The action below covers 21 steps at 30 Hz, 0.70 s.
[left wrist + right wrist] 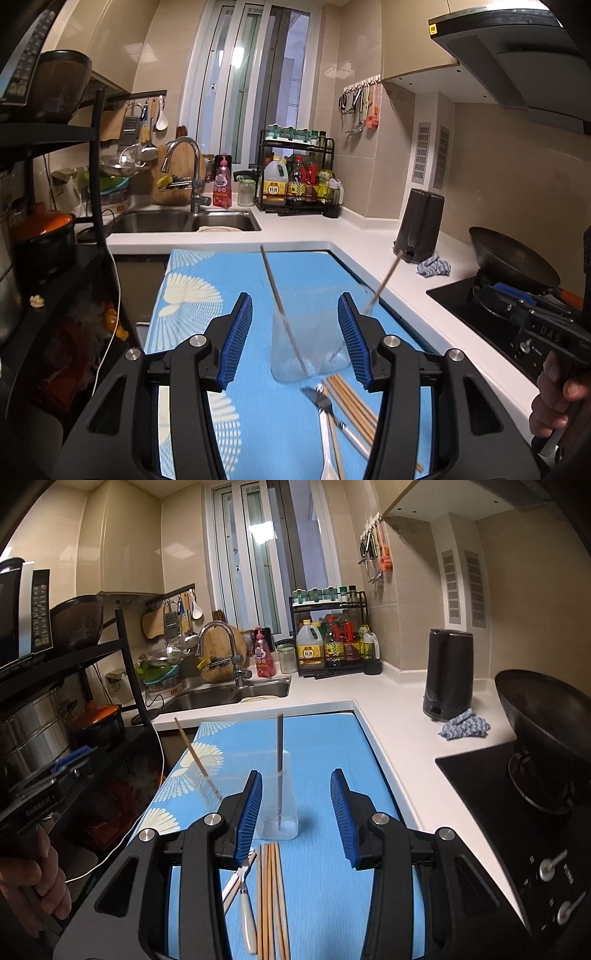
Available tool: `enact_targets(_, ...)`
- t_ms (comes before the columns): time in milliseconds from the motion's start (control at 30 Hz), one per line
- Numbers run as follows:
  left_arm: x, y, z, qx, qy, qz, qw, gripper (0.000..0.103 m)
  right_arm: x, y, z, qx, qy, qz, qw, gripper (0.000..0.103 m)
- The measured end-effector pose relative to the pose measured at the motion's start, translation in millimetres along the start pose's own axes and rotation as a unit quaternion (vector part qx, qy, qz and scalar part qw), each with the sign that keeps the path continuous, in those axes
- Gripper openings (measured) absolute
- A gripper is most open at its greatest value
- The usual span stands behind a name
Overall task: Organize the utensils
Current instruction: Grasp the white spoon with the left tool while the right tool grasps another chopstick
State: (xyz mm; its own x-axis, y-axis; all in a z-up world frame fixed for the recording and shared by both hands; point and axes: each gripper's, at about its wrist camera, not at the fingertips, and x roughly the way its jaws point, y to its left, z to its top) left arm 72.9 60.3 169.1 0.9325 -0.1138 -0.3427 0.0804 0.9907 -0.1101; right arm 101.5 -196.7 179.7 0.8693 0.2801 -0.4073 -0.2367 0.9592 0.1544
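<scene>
Chopsticks upright in clear glass

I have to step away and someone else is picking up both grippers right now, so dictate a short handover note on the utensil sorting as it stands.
Left gripper: open, empty.
Right gripper: open, empty.
Two clear cups stand on the blue table mat. The cup ahead of the right gripper holds one chopstick; the other cup, further left, also holds one chopstick.
Done: two chopsticks placed, one per cup.
Left: the loose chopsticks and the white-handled fork lying flat on the mat just short of the cups. Which cup takes which I cannot tell.
</scene>
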Motion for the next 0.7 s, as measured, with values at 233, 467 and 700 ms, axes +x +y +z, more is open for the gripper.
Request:
enact_targets(233, -19.0, 7.0, -54.1, -0.011, 0.016, 0.005, 0.9998, 0.029, -18.0, -1.4, -58.3, 0.002, 0.010, 0.001, 1.000, 0.039)
enact_targets(467, -15.0, 18.4, -113.9, -0.035, 0.056, -0.001, 0.9978, 0.013, -5.9, -16.0, -123.1, 0.017, 0.056, 0.013, 0.998, 0.013)
enact_targets(700, -1.2, 0.6, -168.7, -0.043, 0.109, -0.029, 0.9927, 0.013, 23.0, -16.2, -170.4, 0.032, 0.118, 0.027, 0.992, 0.015)
